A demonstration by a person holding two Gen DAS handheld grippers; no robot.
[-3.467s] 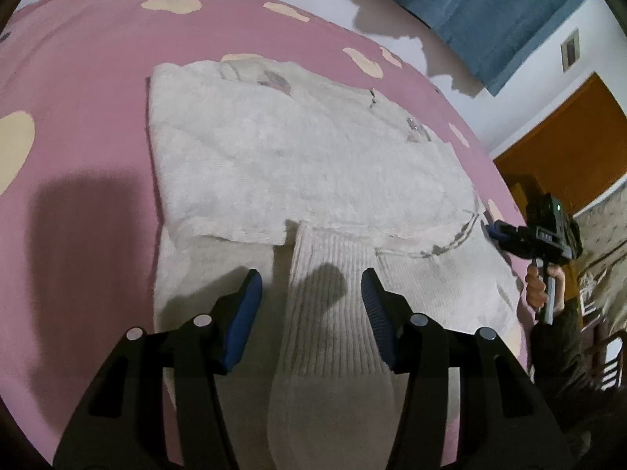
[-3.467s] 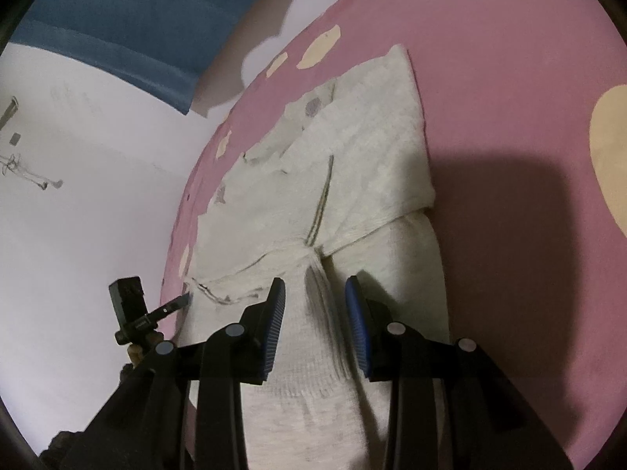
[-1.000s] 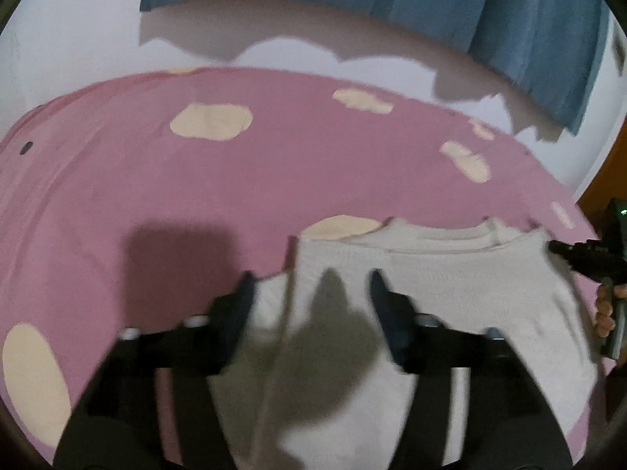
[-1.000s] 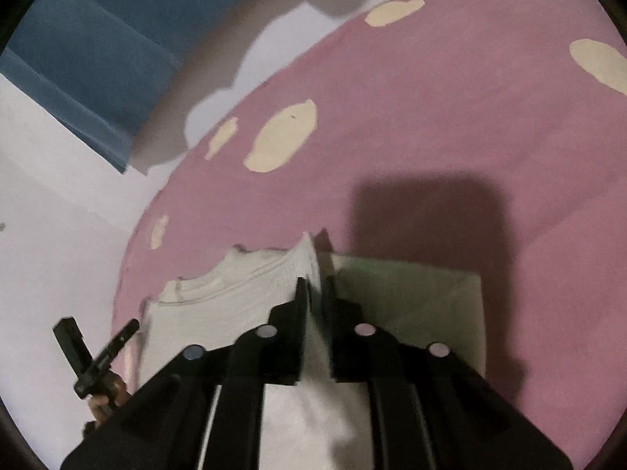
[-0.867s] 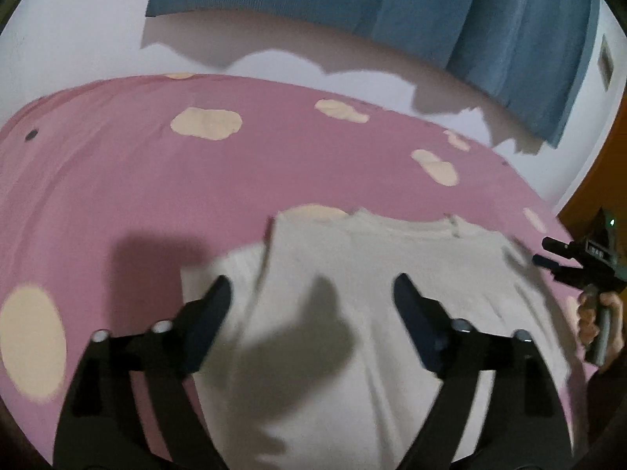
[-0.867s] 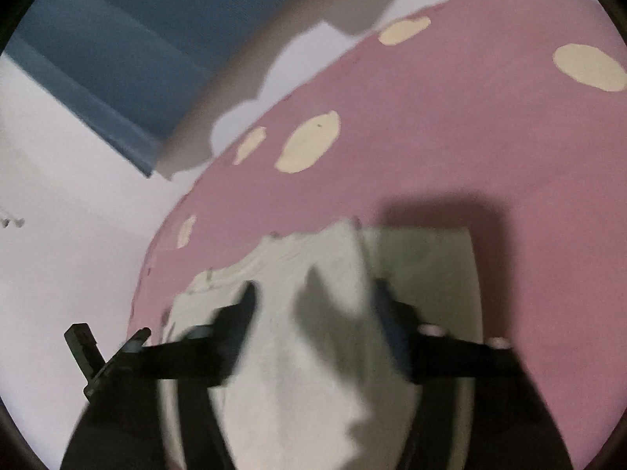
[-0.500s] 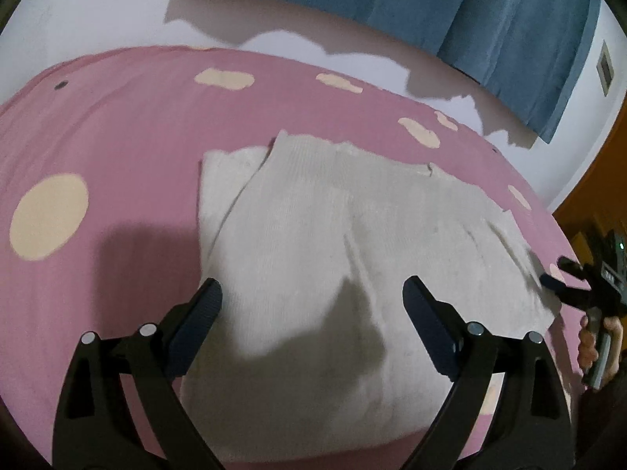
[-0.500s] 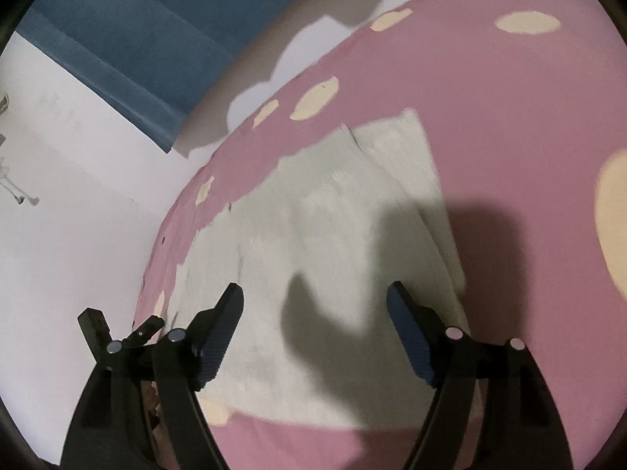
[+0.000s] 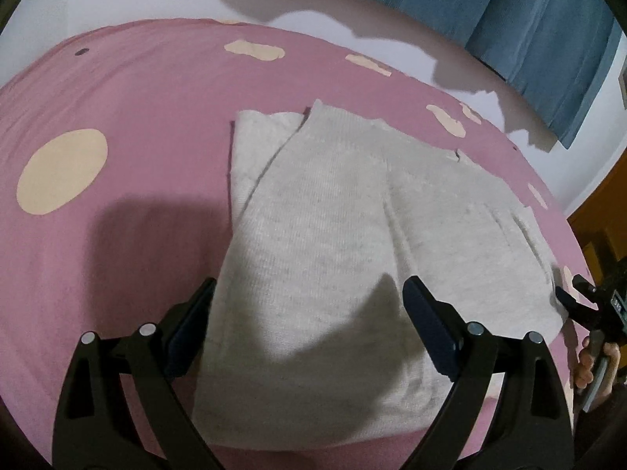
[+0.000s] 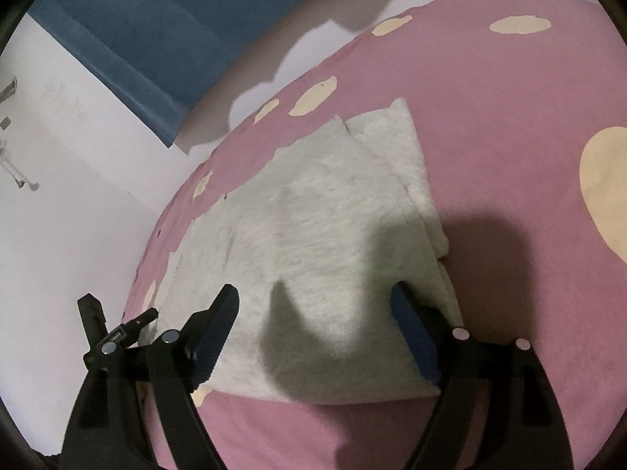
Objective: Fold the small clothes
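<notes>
1. Both grippers have let go and pulled back: left gripper (image 9: pixel 307 329) and right gripper (image 10: pixel 315 329) now hang wide open above the sweater (image 9: pixel 352 235).
2. Folded in half (edges slightly offset), it lies flat on the pink bed (image 9: pixel 117 117); this fold looks finished.

My left tongs (image 9: pixel 307 325): spread wide, holding nothing.
Cream sweater (image 9: pixel 352 243): folded, lay flat ahead and between my fingers.
Pink spotted sheet (image 9: pixel 129 125): under it.
My right tongs (image 9: pixel 588 307): far right.

Pink bedsheet (image 9: pixel 149 90) with cream spots, blue curtain (image 10: pixel 149 31), white wall (image 10: pixel 58 180).
</notes>
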